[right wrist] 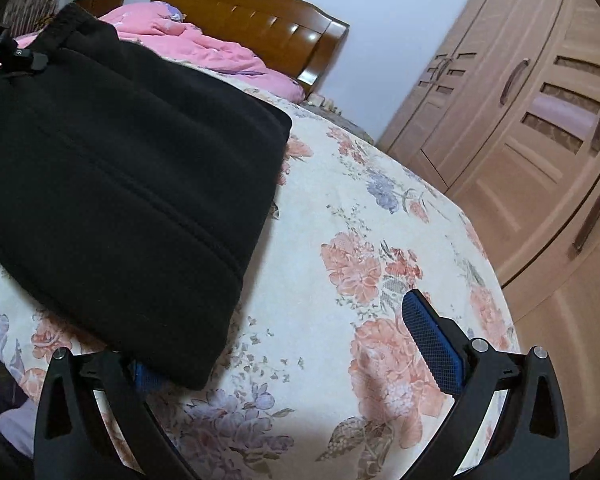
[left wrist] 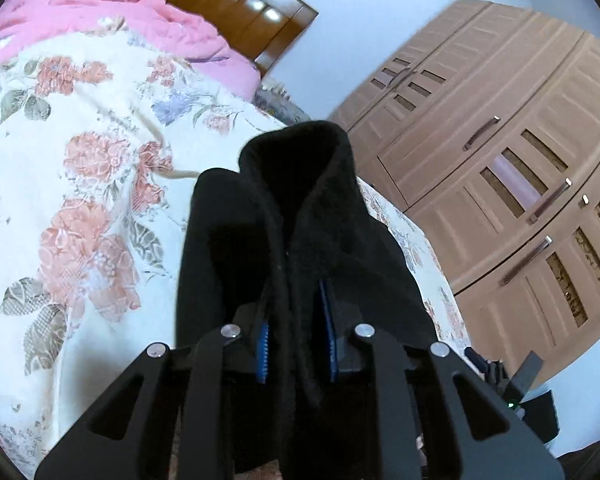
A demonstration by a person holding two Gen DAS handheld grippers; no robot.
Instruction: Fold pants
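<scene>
The black fleece pants [right wrist: 132,184] lie folded on the floral bedsheet [right wrist: 340,208], their near edge over my right gripper's left finger. My right gripper [right wrist: 284,344] is open wide at the bed's near edge, its blue right pad [right wrist: 432,344] bare and empty. My left gripper [left wrist: 296,344] is shut on a bunched fold of the pants [left wrist: 296,200], which rises between the blue pads and hides the fingertips. The left gripper also shows in the right wrist view [right wrist: 16,56] at the pants' far left end.
A pink quilt [left wrist: 112,12] is heaped by the wooden headboard [right wrist: 268,24]. A tall brown wardrobe [right wrist: 540,128] stands close along the bed's right side. A thin cord [left wrist: 168,168] lies on the sheet.
</scene>
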